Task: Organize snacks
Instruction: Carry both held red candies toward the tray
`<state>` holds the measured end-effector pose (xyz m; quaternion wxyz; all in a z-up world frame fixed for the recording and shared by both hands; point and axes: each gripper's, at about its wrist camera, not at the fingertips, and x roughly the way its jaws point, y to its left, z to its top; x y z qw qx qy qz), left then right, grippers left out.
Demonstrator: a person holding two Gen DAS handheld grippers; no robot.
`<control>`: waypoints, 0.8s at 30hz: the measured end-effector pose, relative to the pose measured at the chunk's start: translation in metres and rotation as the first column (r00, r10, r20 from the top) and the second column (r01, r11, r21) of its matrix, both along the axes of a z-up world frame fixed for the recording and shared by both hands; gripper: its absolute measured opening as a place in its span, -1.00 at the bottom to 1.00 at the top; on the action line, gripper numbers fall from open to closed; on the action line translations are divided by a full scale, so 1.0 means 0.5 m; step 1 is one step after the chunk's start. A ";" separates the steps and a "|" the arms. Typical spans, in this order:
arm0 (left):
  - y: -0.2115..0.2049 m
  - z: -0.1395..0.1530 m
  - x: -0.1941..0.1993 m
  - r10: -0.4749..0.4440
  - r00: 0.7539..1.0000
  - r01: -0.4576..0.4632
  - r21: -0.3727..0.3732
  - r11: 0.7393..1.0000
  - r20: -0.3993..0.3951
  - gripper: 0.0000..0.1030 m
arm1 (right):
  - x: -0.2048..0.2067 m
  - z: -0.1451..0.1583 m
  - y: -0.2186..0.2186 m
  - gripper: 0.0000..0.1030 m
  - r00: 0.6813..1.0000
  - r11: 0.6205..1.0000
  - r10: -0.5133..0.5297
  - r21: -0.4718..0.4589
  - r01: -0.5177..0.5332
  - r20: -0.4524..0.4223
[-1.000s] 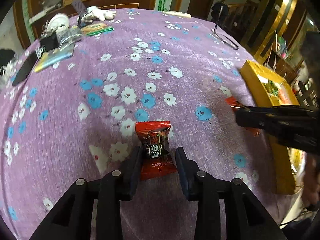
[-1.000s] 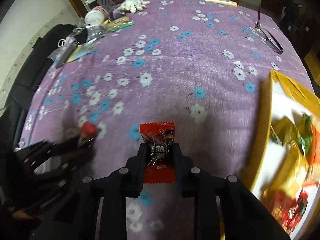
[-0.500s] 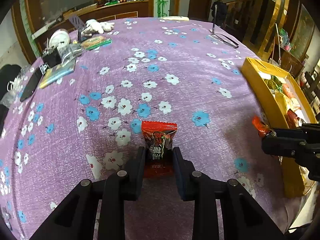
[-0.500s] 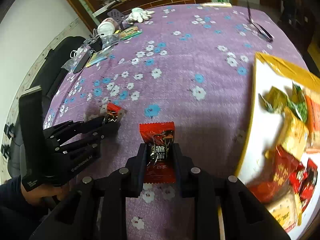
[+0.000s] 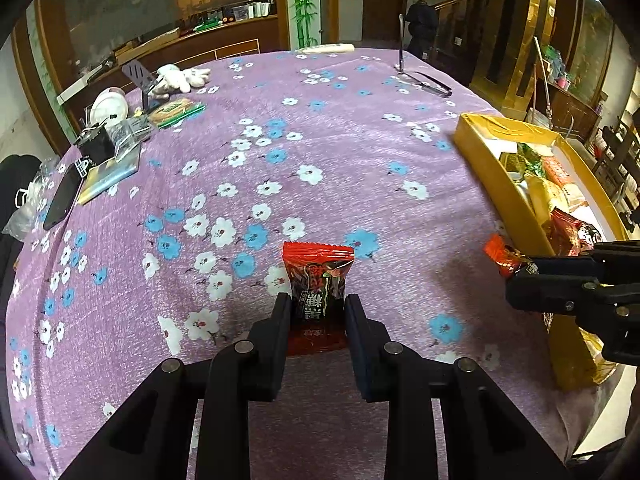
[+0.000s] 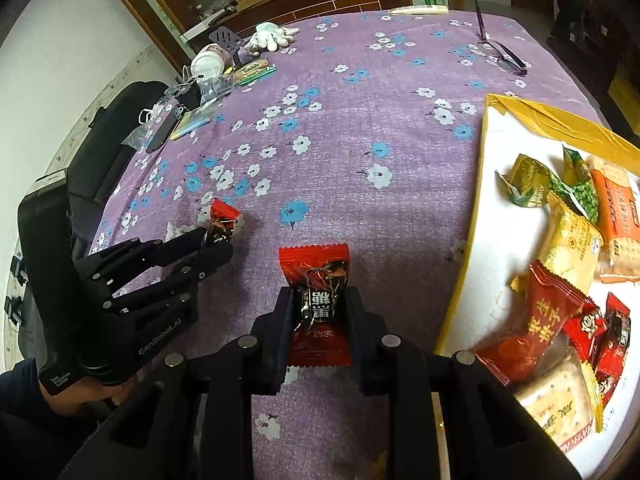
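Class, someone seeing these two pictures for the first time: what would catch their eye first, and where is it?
Each hand-held gripper grips a red candy packet: the left hand-held gripper pinches its red candy above the purple floral tablecloth, and the right hand-held gripper clamps its twin. At the table's right edge, a yellow tray holds mixed snack packets.
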<state>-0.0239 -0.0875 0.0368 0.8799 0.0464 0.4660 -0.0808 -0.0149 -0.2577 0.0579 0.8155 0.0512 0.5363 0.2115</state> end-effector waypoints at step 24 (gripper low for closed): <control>-0.052 0.041 -0.018 -0.035 0.998 0.035 0.007 0.999 0.046 -0.47 | -0.030 0.021 -0.061 -0.53 0.998 0.999 -0.049 0.024 0.048 0.028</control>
